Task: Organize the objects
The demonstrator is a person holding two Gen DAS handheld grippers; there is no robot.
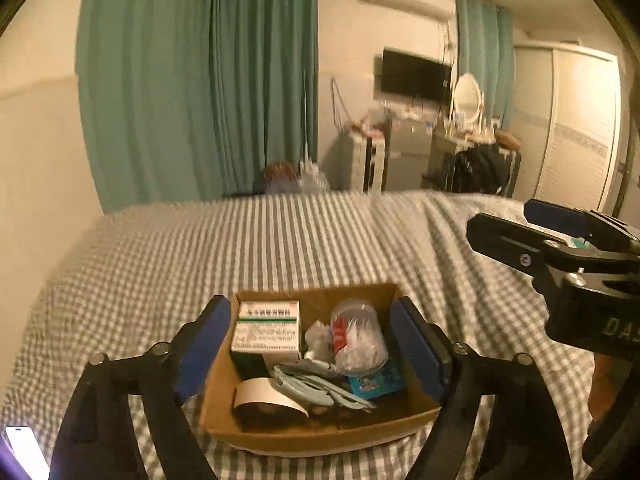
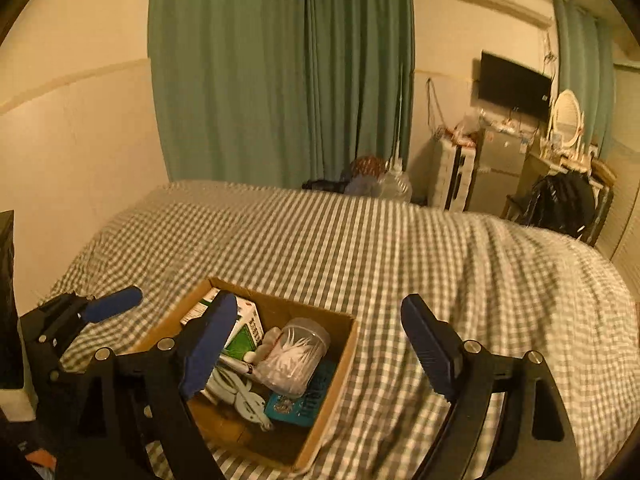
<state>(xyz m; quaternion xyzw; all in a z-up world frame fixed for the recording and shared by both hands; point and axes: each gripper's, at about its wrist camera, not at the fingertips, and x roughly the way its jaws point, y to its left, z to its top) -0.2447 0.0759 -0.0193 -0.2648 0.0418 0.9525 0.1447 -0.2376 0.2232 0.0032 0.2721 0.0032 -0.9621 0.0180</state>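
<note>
right tongs (image 2: 320, 344) open above bed (image 2: 400, 248) | cardboard box (image 2: 340, 364) below-left, filled | left tongs (image 2: 114, 304) far left

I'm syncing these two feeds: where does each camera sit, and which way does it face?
Left wrist: on the left gripper, facing across the checked bed; its blue-padded fingers straddle the brown cardboard box; right gripper at right.
Right wrist: on the right gripper, just right of the box; left gripper at left.
Shared: box, bed, green curtains.

A: What is seen on the checked bedspread?
B: An open cardboard box (image 1: 320, 436), filled with a white-green carton (image 1: 267, 330) standing upright, a clear jar of cotton swabs (image 1: 358, 336) lying tilted, and a tape roll (image 1: 268, 402).
</note>
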